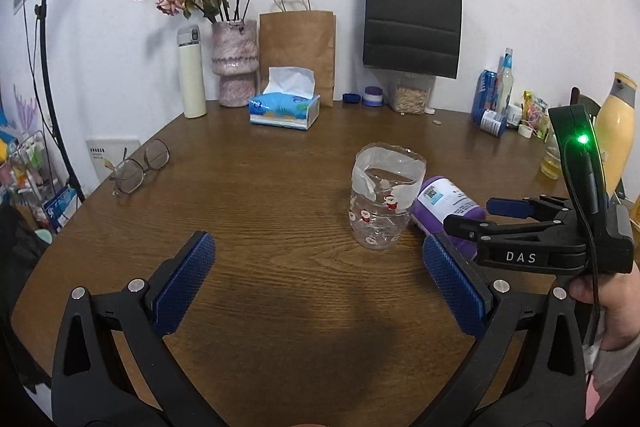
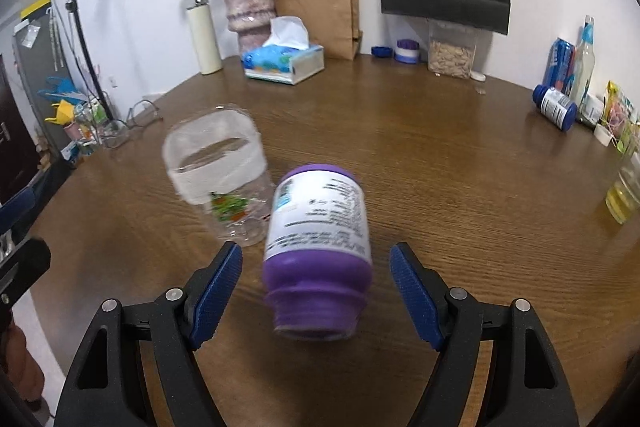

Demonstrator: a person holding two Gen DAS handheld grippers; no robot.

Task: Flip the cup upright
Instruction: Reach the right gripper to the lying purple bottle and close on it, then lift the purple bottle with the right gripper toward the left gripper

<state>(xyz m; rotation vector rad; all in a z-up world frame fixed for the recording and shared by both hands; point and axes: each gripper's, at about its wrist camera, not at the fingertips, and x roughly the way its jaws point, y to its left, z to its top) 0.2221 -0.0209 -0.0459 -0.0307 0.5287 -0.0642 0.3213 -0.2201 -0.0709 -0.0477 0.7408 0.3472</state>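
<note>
A clear plastic cup (image 1: 383,195) with small Santa prints and a white band stands upright on the brown table (image 1: 260,187); it also shows in the right wrist view (image 2: 222,179). A purple bottle (image 2: 318,251) with a white label lies on its side just right of the cup, its open neck toward the right gripper; it also shows in the left wrist view (image 1: 444,205). My right gripper (image 2: 316,291) is open, its fingers on either side of the bottle's neck end, apart from it. My left gripper (image 1: 320,271) is open and empty, a little short of the cup.
Glasses (image 1: 140,167) lie at the table's left edge. Along the back stand a cream flask (image 1: 191,73), a flower vase (image 1: 234,63), a tissue box (image 1: 285,109), paper bags (image 1: 298,51), a seed jar (image 1: 410,97) and bottles at the far right (image 1: 496,99).
</note>
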